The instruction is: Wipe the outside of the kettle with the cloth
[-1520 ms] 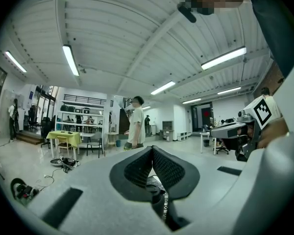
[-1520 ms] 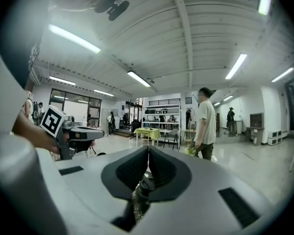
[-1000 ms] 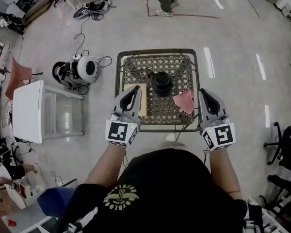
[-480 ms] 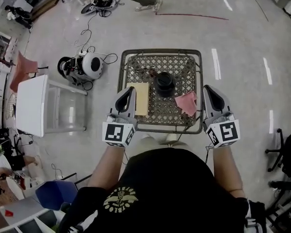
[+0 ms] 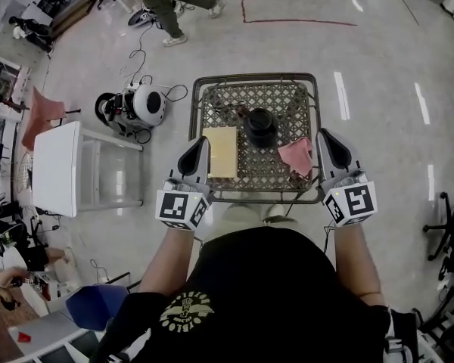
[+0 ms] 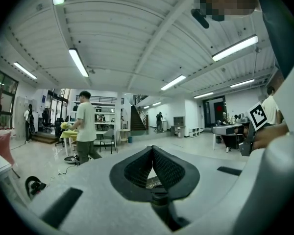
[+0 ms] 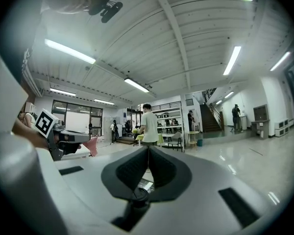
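In the head view, a black kettle [image 5: 261, 127] is being shown standing upright near the middle of a lattice-topped worktop [image 5: 287, 100]. A pink cloth [image 5: 296, 156] is lying just to the kettle's right and nearer the person, close to the worktop's right edge. Whether the two are touching cannot be told. A pale yellow pad [image 5: 221, 151] is lying to the left of the kettle. The left gripper [image 5: 199, 142] is being held at the worktop's near left edge, beside the pad. The right gripper [image 5: 325, 134] is being held at the right edge, beside the cloth. Neither the kettle nor the cloth is being gripped. A white table [image 5: 57, 169] is standing on the floor well to the left.

In the left gripper view, the jaws are being pressed together at their tips, with nothing caught between them. A person in a pale shirt [image 6: 85, 126] is standing in the hall beyond.

In the right gripper view, the jaws are likewise being shown closed and empty.
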A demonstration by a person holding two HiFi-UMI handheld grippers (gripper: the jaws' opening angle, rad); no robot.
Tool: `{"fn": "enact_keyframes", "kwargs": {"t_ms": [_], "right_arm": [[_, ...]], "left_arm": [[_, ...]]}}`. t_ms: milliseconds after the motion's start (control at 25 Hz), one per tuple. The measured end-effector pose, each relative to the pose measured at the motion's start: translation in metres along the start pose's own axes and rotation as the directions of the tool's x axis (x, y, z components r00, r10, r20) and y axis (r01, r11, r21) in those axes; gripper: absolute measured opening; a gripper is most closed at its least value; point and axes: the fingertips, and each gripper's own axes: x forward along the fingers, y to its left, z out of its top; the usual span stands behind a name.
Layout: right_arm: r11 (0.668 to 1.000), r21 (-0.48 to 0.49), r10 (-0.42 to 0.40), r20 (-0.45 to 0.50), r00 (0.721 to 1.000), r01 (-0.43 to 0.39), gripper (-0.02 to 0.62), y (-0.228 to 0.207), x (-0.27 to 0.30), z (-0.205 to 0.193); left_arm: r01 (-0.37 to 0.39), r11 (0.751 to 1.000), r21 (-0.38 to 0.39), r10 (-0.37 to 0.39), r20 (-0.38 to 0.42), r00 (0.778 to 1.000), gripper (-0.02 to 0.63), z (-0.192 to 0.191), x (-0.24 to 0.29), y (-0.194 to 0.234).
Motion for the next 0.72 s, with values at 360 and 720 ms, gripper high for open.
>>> {"fn": "enact_keyframes", "kwargs": {"t_ms": [360,720], "right_arm": [[0.996,0.007,-0.094,-0.046,0.995,0.094,0.012,-0.019,-0.002,-0.017],[0.990,-0.001,-0.141,-0.119,0.983,0.142,0.012,-0.029,0.009,-0.027]], "left_arm": [[0.075,0.997,-0.019,-0.076,-0.031,0.997,0.006,-0.016,0.024,0.007],[0.210,0.976,-0.059,-0.212,-0.019,0.977,0.005,-0.021,0.065,-0.005]]}}
